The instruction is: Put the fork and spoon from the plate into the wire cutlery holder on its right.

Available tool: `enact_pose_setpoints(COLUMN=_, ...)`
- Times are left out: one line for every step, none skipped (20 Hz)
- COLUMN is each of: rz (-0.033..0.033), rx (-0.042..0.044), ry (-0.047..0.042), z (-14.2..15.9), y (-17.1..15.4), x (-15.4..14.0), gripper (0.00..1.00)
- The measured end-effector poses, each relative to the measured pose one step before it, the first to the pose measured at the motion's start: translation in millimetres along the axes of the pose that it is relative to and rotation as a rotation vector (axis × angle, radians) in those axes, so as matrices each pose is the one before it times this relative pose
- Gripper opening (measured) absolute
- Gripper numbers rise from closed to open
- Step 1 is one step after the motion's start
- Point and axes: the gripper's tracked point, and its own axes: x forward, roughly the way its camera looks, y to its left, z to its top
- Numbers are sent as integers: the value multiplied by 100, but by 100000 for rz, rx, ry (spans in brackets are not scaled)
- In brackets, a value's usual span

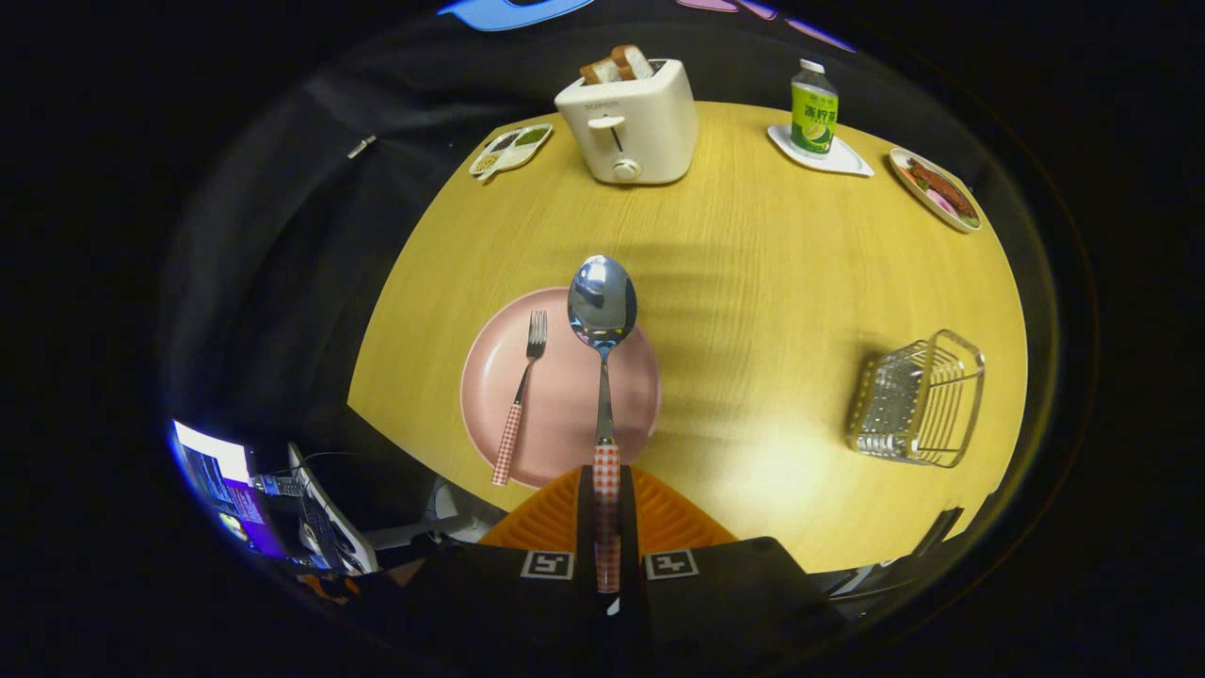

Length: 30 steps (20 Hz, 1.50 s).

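Fingers [607, 513] clamp the spoon [602, 311] by its handle, bowl ahead above the plate [565, 414]; fork [523, 395] just left; holder [918, 400] well right.

Pink plate [565, 414] on a yellow wood-grain table [772, 282] — fork [521, 400] and spoon [602, 358] handles red-and-white checked — orange ribbed fingers [551, 518], white toaster [629, 118].

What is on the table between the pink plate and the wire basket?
Nothing: in the gripper view, bare yellow table lies between the pink plate and wire basket. The gripper clamps the spoon.

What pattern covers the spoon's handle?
Red-and-white check, on the spoon clamped in the gripper, gripper view.
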Motion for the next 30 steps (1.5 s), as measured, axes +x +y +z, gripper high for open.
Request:
enact_pose_setpoints(rz=-1460, rx=-938, ry=-866, z=433, y=-1577, x=-1416, gripper=13)
enact_pose_setpoints(rz=-2520, rx=-1726, ry=-856, z=362, y=-1888, x=-1260, gripper=13)
enact_pose_setpoints(rz=-2188, rx=-1663, ry=-33, z=253, y=-1879, x=-1179, gripper=13)
enact_pose_setpoints(rz=-842, rx=162, ry=493, z=-11, y=-1455, x=-1087, gripper=13)
enact_pose_setpoints(rz=-356, rx=1545, ry=474, z=48, y=-1412, x=-864, gripper=13)
enact_pose_setpoints(rz=-332, rx=995, ry=1121, z=-4, y=-1474, x=-678, gripper=13)
enact_pose_setpoints(rz=-922, rx=462, ry=1750, z=-294, y=-1510, x=-671, gripper=13)
enact_pose_setpoints(rz=-1077, rx=55, ry=2274, z=-616, y=-1494, x=-633, gripper=13)
enact_pose_setpoints(rz=-744, rx=276, ry=3148, z=-583, y=-1333, x=-474, gripper=13)
enact_pose_setpoints(rz=-474, rx=538, ry=2658, z=-518, y=-1078, x=-348, gripper=13)
enact_pose_setpoints(rz=-283, rx=482, ry=2825, z=-470, y=-1085, x=-226, gripper=13)
enact_pose_setpoints(rz=-766, rx=469, ry=3045, z=-645, y=-1102, x=-69, gripper=13)
enact_pose_setpoints(rz=-1078, rx=194, ry=3315, z=-510, y=-1142, x=62, gripper=13)
enact_pose_setpoints(rz=-1545, rx=-506, ry=4681, z=-603, y=-1161, x=109, gripper=13)
enact_pose_setpoints(rz=-1893, rx=-594, ry=5266, z=-581, y=-1121, x=275, gripper=13)
enact_pose_setpoints(rz=-1355, rx=-1069, ry=4417, z=-353, y=-920, x=127, gripper=13)
enact_pose_setpoints(rz=-402, rx=-1539, ry=4888, z=-100, y=-323, x=220, gripper=13)
enact_pose_setpoints(rz=440, rx=-1174, ry=4680, z=40, y=100, x=217, gripper=13)
enact_pose_setpoints(rz=489, rx=-1341, ry=4297, z=-162, y=-30, x=296, gripper=13)
enact_pose_setpoints(rz=-72, rx=-527, ry=5122, z=-15, y=-79, x=195, gripper=12)
enact_pose_setpoints(rz=-795, rx=-140, ry=4435, z=113, y=-122, x=194, gripper=13)
enact_pose_setpoints(rz=-1382, rx=-527, ry=4586, z=93, y=-216, x=112, gripper=13)
enact_pose_setpoints(rz=-1360, rx=-213, ry=4587, z=47, y=-173, x=341, gripper=13)
enact_pose_setpoints(rz=-1153, rx=-481, ry=3700, z=228, y=-293, x=233, gripper=13)
enact_pose_setpoints(rz=-811, rx=-101, ry=3170, z=271, y=-265, x=252, gripper=13)
enact_pose_setpoints(rz=-403, rx=-155, ry=1968, z=360, y=96, x=229, gripper=13)
enact_pose_setpoints(rz=126, rx=165, ry=1467, z=449, y=86, x=220, gripper=12)
enact_pose_setpoints(rz=251, rx=392, ry=1035, z=555, y=141, x=155, gripper=13)
enact_pose_setpoints(rz=190, rx=726, ry=1029, z=549, y=158, x=136, gripper=13)
enact_pose_setpoints(rz=308, rx=1102, ry=1085, z=474, y=91, x=192, gripper=13)
